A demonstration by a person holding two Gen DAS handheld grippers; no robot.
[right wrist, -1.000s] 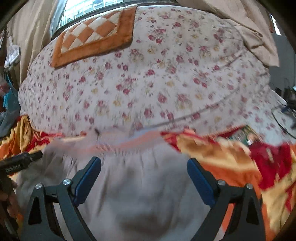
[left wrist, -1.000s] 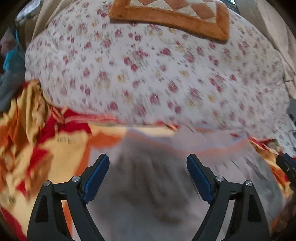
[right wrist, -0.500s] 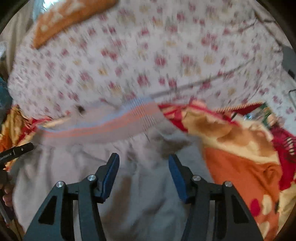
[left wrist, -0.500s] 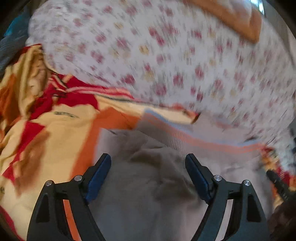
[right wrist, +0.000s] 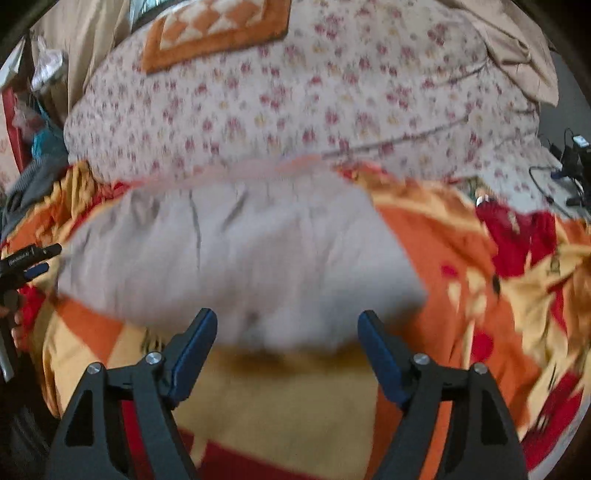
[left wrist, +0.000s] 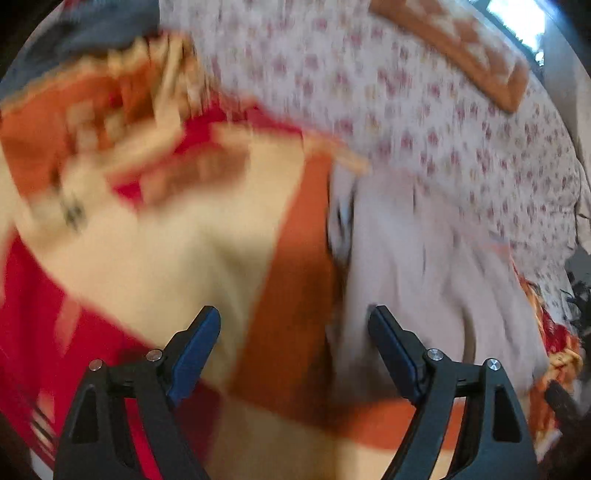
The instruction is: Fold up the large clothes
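A pale grey garment (right wrist: 240,258) with an orange-striped band along its far edge lies folded on a red, orange and yellow blanket (right wrist: 480,295). In the left wrist view the garment (left wrist: 424,258) lies to the right. My left gripper (left wrist: 295,332) is open and empty over the blanket (left wrist: 166,240), at the garment's left edge. My right gripper (right wrist: 286,332) is open and empty just before the garment's near edge. The left gripper also shows at the left of the right wrist view (right wrist: 26,262).
A floral quilt (right wrist: 295,92) is heaped behind the garment, with an orange checked mat (right wrist: 218,29) on top. Cables and chargers (right wrist: 569,155) lie at the far right. Dark clothing (left wrist: 92,33) lies at the far left.
Both grippers have pulled back off the garment. The right gripper has opened wider and moved toward me; the left has swung left over the blanket. The garment now lies shorter, folded.
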